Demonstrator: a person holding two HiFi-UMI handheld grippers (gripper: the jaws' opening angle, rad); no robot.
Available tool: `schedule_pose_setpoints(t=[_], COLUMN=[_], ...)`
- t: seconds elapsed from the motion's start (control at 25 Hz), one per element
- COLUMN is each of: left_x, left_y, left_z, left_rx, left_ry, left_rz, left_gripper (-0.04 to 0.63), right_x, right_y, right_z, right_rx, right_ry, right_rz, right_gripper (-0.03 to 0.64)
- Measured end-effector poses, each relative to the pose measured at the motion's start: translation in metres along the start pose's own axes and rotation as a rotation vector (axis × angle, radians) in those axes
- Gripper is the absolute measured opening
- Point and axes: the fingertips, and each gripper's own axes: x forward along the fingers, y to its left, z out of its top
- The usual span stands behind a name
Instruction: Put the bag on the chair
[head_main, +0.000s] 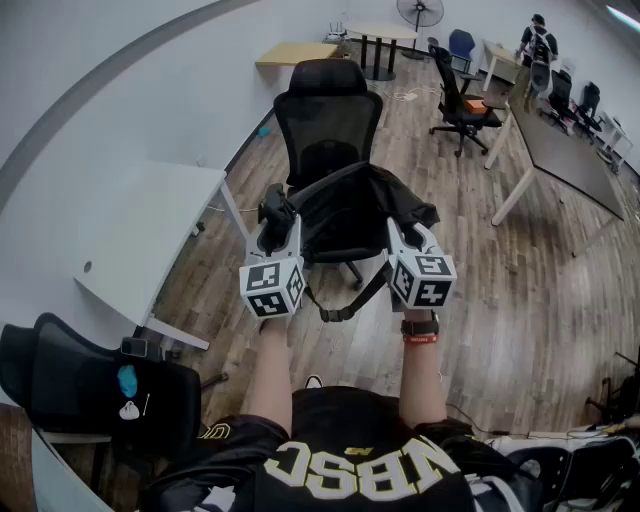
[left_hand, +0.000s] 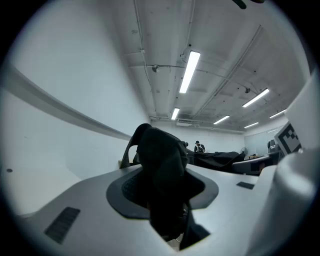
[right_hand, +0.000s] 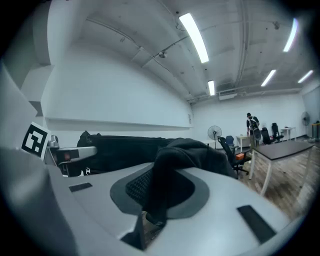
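The left claw (head_main: 272, 222) is gripping one side of the black bag (head_main: 350, 205); the right claw (head_main: 408, 235) is pinching the other side; the bag is hanging just above the chair (head_main: 328, 110) seat.

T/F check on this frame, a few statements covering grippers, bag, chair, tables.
1. The left gripper and right gripper are both closed on the black bag. True.
2. The bag lies on the floor. False: it is held up between the grippers, near the black chair.
3. The white table stands right of the chair. False: it is at the chair's left.
4. A fan stands at the room's far end. True.
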Motion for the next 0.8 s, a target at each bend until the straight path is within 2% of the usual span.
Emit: schedule_pose_setpoints(t=[0.24, 0.56, 0.8], left_x=[0.008, 0.004, 0.01], left_y=[0.024, 0.08, 0.093], left_z=[-0.003, -0.012, -0.041], left_rx=[-0.019, -0.07, -0.082], left_ry=[0.001, 0.024, 0.103], left_rz=[-0.018, -0.013, -0.023], left_gripper=[0.169, 0.17, 0.181], right_x=[0.019, 0.046, 0.067], right_y=[0.013, 0.055, 0.064], right_z=[-0.002, -0.016, -0.045], right_rx=[0.036, 0.071, 0.105], right_ry=[0.0, 0.06, 0.16], right_rz=[-0.024, -0.016, -0.023], right_gripper=[0.058, 0.06, 0.063])
